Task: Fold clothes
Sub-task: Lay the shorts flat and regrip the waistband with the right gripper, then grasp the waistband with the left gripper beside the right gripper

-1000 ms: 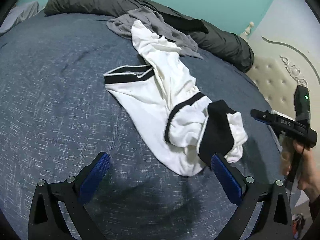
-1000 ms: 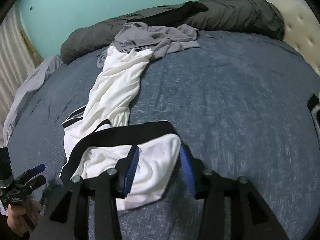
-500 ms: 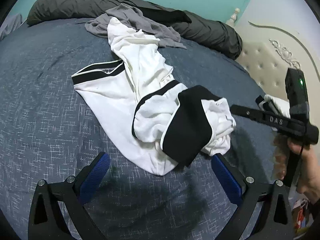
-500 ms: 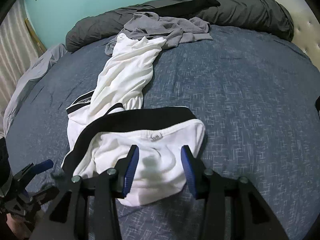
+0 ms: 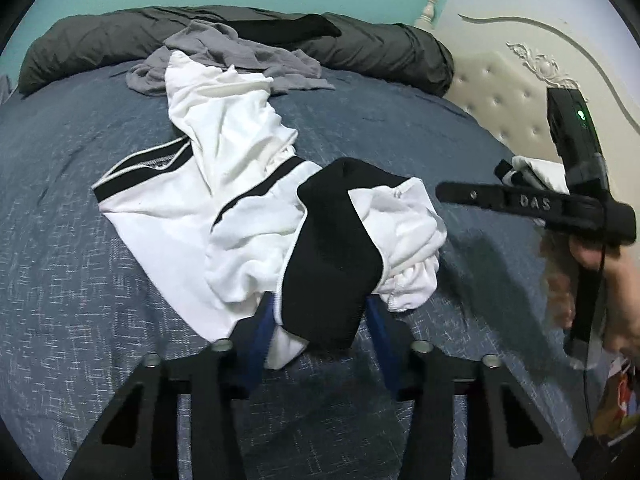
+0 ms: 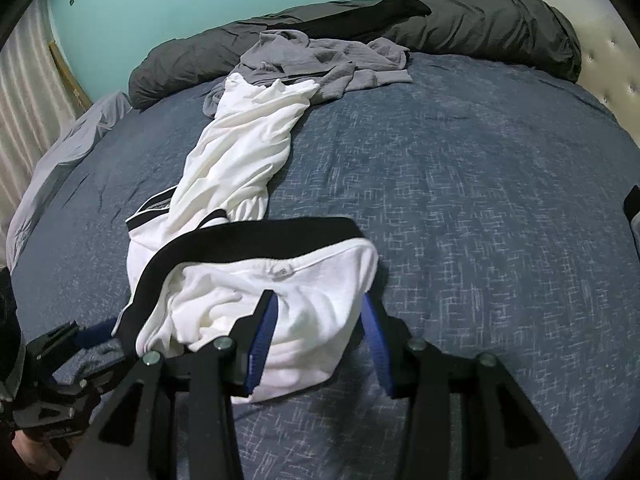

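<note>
Close to you, your left claw (image 5: 320, 320) has its blue pads part way in, one on each side of the black band (image 5: 332, 256) of the white shirt (image 5: 168, 232). I cannot tell if the pads pinch it yet. Your right claw (image 6: 318, 332) is the same: the pads sit a little apart with the white edge of the shirt between them, and I cannot tell if they grip.

The shirt is soft, thin and light. It will flop, bunch up and slide on the blue bed cover (image 6: 480, 200). A good place to hold is the black band or a thick hem, since one thin layer could slip out. Two holds well apart would keep the cloth from sagging in the middle.

The shirt lies crumpled, not flat and not folded. Its near end is bunched up at both claws. From there it runs away from you across the bed.

Farther back, its far end lies on a gray shirt (image 6: 320, 64). Behind that is a dark blanket (image 6: 500, 20), rolled up along the green wall.
</note>
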`<state>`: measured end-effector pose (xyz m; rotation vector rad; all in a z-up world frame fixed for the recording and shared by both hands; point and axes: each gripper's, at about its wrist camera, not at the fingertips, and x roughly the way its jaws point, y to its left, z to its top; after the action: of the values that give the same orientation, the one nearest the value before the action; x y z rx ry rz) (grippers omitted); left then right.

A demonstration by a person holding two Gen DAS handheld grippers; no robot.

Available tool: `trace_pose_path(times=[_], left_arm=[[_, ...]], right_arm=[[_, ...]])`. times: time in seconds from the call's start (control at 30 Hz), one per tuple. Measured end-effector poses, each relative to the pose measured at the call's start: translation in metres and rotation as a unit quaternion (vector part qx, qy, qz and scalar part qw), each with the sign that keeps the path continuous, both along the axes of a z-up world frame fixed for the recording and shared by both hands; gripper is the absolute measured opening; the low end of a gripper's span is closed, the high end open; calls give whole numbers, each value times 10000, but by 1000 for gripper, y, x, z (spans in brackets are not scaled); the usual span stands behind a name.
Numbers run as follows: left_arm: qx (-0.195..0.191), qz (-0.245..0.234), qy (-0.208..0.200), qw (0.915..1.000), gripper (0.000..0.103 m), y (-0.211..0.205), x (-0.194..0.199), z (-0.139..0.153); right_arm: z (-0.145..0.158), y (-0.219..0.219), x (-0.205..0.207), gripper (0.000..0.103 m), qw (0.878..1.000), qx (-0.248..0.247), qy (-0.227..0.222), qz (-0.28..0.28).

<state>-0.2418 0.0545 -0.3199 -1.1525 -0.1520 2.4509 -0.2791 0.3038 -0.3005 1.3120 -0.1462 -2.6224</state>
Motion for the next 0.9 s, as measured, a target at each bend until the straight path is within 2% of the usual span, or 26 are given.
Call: trace_pose_path(times=[0.07,0.1,0.17,0.23,0.3,0.33,0.5,0.6,0.7,0.73,0.77,0.8,0.83,0.9], left_arm=[[20,11,-12,10000,34,-1,-2,-2],[16,9,-8,10000,34,-1,-2,-2],[8,4,-2,10000,24,-2,-3,-2],[6,-1,-25,10000,21,-4,-4,-4],[17,82,-64,9999,13,-10,-6,-6],[31,126,-64,9999,11,-13,-6,-5],[101,346,-63,9993,9,-28,-7,-1],[142,478,-63,9987,9,-38,-8,1],[184,610,-63,9980,9,-47,-9,3],[198,650,-64,9977,9,-50,-9,4],[213,662,-74,9975,9,-53,-10,4],[210,702,-69,9973,9,-57,-10,5],[208,742,-65,9970,9,-60,-10,6],[173,860,-43,9961,8,-67,-10,8]], right_arm=[[1,3,-6,46,9999,117,28,-19],[1,3,-10,49,9998,211,47,-17],[0,0,-17,50,9995,290,48,111],[0,-3,-25,52,9990,369,49,239],[-5,-9,-34,61,9979,505,-40,400],[-8,-13,-40,62,9970,591,-113,493],[-21,-25,-60,62,9905,1069,-170,846],[-22,-28,-65,62,9893,1002,-158,1047],[-26,-39,-61,61,9826,1133,-142,1467],[-28,-40,-59,59,9811,1158,-174,1538],[-30,-41,-58,51,9796,1183,-206,1610],[-32,-43,-56,38,9780,1208,-238,1682],[-33,-44,-55,32,9766,1229,-263,1744],[-33,-42,-50,10,9762,1232,-238,1770]])
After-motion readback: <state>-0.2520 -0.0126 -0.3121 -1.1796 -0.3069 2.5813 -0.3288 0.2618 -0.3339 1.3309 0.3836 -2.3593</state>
